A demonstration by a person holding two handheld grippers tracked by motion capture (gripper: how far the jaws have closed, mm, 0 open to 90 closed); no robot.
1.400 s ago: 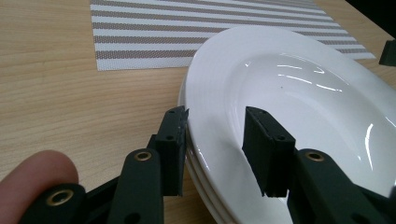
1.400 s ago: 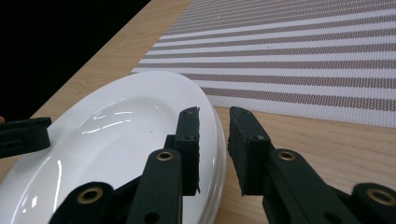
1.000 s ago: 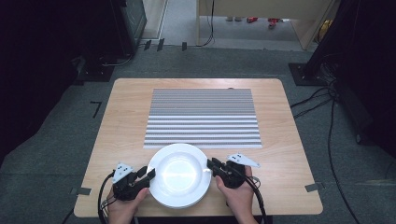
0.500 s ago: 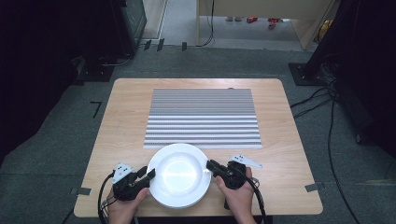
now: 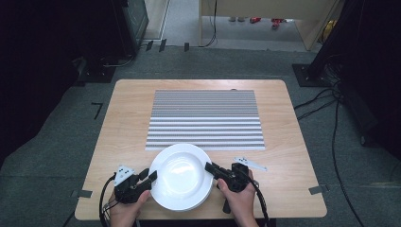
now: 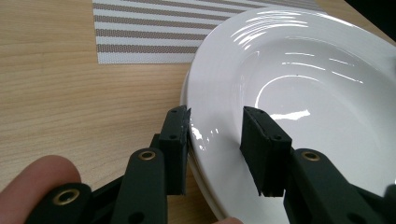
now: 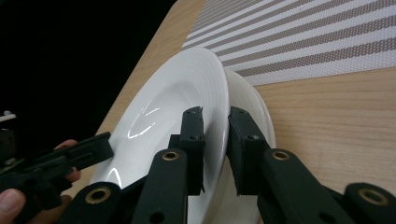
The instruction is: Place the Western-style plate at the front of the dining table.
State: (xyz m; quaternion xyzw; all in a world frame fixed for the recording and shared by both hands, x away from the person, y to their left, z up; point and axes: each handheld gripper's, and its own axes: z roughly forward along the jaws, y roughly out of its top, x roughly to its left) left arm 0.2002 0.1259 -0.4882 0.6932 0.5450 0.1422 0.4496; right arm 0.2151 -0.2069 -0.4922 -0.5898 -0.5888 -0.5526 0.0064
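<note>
nothing has shifted since a second ago: right gripper clamps the stiff, slippery, breakable top plate by its rim at the table's near edge, left gripper loosely straddling the opposite rim.

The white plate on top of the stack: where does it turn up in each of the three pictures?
High view: the top plate sits at the table's near edge, between the two tools.
Left gripper view: it covers the right half, its rim between the jaws.
Right gripper view: it stands tilted at centre left, its rim clamped, a second plate behind it.
Shared landmark: the striped mat beyond the plates.
</note>
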